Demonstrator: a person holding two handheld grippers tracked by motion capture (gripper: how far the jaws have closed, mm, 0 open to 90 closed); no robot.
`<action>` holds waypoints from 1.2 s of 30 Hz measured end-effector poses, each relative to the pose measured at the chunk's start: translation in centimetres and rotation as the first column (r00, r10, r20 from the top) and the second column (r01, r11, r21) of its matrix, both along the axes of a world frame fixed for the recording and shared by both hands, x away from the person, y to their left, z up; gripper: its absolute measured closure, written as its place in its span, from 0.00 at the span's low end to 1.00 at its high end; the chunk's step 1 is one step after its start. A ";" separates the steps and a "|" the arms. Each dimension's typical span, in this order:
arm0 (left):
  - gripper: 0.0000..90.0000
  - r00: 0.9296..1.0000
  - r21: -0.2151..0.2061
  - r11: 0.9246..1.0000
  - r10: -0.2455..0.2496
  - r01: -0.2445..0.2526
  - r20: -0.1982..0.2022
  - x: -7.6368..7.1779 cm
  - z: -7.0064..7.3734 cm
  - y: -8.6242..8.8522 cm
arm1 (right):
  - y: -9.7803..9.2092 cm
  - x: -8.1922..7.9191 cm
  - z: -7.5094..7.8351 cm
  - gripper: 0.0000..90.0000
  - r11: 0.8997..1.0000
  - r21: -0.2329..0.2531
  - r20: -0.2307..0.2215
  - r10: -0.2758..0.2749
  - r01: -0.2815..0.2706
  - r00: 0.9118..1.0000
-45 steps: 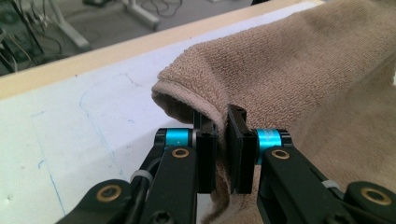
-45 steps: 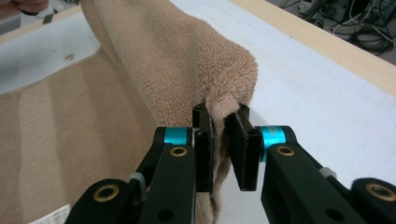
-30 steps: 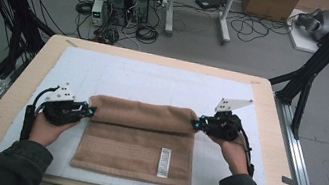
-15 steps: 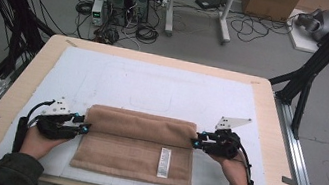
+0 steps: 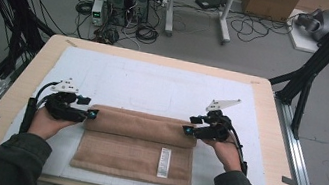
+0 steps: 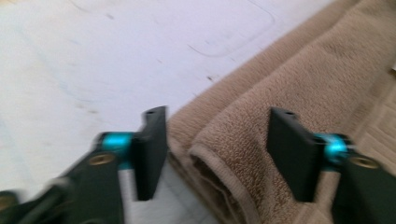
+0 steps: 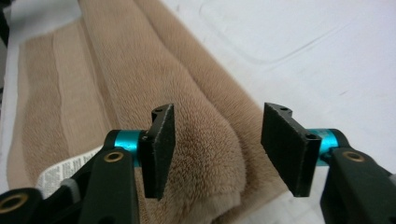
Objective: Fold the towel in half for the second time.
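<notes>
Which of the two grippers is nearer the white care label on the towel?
The right gripper, at the towel's right end. The white care label lies on the flat lower layer toward that side, well away from the left gripper at the opposite end.

Both grippers low and level, jaws parted, pointed inward at each other.

Left gripper [image 5: 90, 113] sits at 9 o'clock of the table's middle, held by the left hand [image 5: 48, 121], forearm entering from 7 o'clock, jaws facing 3 o'clock. Right gripper [image 5: 187, 130] sits at 3 o'clock, right hand [image 5: 223, 150] behind it, forearm from 5 o'clock, jaws facing 9 o'clock. Both pairs of jaws stand wide apart in the left and right gripper views.
</notes>
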State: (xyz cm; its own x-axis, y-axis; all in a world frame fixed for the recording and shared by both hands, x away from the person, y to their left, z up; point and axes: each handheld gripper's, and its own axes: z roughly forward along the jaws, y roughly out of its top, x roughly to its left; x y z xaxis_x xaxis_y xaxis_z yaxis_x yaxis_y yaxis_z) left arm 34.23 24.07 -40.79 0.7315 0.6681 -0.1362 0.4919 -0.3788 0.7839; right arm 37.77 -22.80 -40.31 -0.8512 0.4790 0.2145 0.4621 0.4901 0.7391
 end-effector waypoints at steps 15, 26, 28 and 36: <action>0.74 0.992 -0.045 0.994 -0.090 0.095 0.088 -8.0 0.8 1.4 | -1.1 -7.2 1.0 0.78 0.983 0.078 0.048 0.162 -0.165 0.986; 0.64 0.995 -0.006 0.996 -0.091 0.092 0.050 -7.0 -0.7 -0.1 | -1.4 -8.4 0.2 0.69 0.996 0.014 0.108 0.085 -0.087 0.991; 0.69 0.994 0.029 0.994 -0.102 0.101 0.024 -6.9 -1.6 -0.5 | -1.1 -8.3 -0.8 0.69 0.996 -0.006 0.092 0.085 -0.085 0.992; 0.65 0.994 0.085 0.993 -0.090 0.085 0.056 -8.1 -3.2 -0.8 | -0.5 -8.6 -3.8 0.73 0.994 -0.053 0.078 0.101 -0.097 0.992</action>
State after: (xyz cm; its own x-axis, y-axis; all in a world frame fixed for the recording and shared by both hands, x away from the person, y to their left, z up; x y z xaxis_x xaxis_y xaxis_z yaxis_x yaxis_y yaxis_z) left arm 26.18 23.28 -43.97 0.7931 0.6080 -0.0374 0.4070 -0.4832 0.7752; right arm 29.14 -23.34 -44.13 -0.9085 0.3997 0.1221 0.3498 0.5670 0.7457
